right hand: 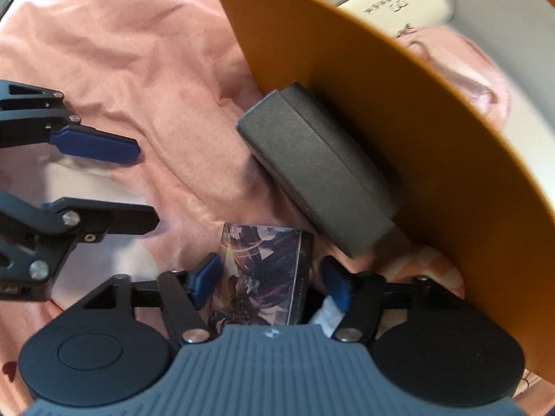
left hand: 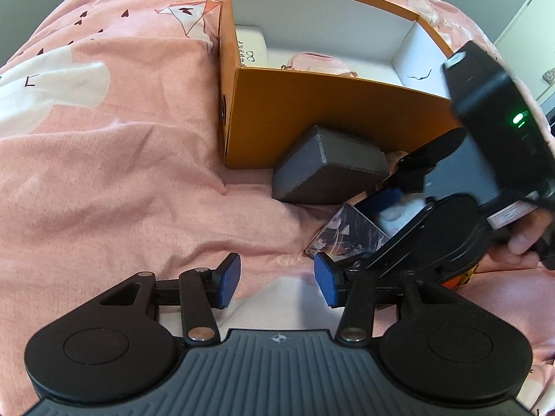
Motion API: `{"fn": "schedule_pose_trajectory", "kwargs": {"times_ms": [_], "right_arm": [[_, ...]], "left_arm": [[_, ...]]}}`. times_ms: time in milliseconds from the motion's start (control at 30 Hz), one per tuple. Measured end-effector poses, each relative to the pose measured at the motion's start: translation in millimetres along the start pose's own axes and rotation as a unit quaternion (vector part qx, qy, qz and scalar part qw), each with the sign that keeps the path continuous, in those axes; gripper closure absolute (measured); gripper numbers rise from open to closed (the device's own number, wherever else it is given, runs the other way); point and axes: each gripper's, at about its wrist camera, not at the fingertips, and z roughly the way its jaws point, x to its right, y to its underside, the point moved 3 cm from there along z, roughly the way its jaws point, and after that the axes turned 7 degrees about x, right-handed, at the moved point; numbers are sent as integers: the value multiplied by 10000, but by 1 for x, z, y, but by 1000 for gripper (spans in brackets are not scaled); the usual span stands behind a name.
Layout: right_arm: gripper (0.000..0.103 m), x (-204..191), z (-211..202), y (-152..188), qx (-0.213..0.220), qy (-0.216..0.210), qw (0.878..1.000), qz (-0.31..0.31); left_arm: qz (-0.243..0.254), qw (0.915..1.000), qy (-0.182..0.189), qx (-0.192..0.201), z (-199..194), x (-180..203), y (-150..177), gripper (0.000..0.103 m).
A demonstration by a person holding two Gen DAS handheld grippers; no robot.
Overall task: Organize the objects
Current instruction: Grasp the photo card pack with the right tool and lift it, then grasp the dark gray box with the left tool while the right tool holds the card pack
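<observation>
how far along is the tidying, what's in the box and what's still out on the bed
Done: a white case and a pink item already lie inside the orange box. In hand: the right tool straddles the printed card box, its pads not clearly pressing it. Left: that card box and the grey case leaning against the orange box. The left tool is open and empty.

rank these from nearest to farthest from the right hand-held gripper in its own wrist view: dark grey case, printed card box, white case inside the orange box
From the right hand-held gripper:
1. Printed purple card box, between its open fingers.
2. Dark grey rectangular case, just beyond, leaning on the orange cardboard box.
3. White lettered case, farthest, inside that box.
</observation>
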Motion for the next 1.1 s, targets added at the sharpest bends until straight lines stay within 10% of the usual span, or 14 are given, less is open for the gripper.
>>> {"fn": "schedule_pose_trajectory", "kwargs": {"times_ms": [300, 367, 533, 767, 1100], "right_arm": [[44, 1, -17, 8, 174, -152, 9992, 313], [67, 1, -26, 13, 319, -154, 9984, 443], [79, 6, -46, 26, 575, -612, 9917, 973], [79, -14, -28, 34, 593, -593, 9890, 1219], [79, -4, -122, 50, 1558, 125, 9754, 1557]], "left_arm": [[26, 9998, 163, 98, -4, -1, -1, 47], [115, 9995, 259, 124, -4, 2, -3, 47], [393, 9984, 359, 212, -4, 10, -6, 47], [981, 9931, 294, 574, -3, 20, -17, 47], [2008, 9732, 295, 1084, 14, 41, -30, 38]]}}
